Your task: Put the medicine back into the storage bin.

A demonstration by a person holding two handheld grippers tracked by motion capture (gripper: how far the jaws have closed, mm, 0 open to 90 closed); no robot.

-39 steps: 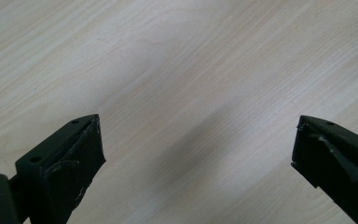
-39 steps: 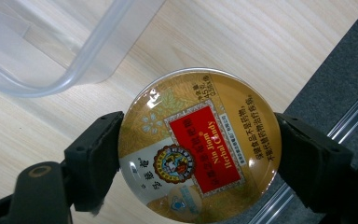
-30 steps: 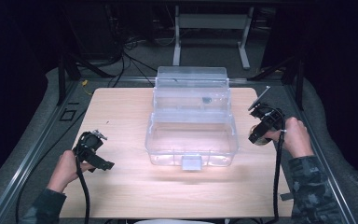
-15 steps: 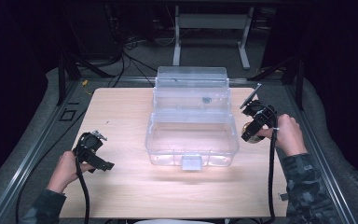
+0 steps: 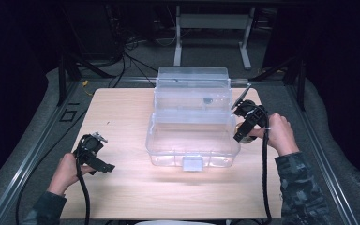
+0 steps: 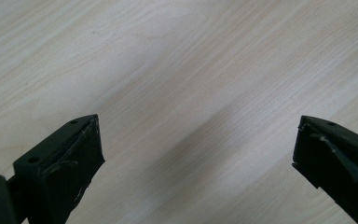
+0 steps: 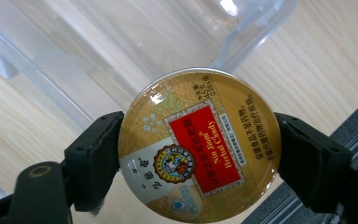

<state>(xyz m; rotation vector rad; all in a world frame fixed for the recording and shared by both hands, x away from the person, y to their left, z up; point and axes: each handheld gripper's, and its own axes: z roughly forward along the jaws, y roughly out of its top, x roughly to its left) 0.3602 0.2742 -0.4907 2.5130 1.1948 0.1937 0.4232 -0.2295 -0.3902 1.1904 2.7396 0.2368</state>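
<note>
Two tools: right tool (image 7: 196, 154) pinches a round candy tin (image 7: 198, 145); left tool (image 6: 196, 158) gapes wide, empty.

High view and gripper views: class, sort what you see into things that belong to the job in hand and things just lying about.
In the job:
candy tin
right gripper, gripping the tin
clear plastic box

Lying about:
left gripper, open above the table
cables on the floor
metal stand
</note>
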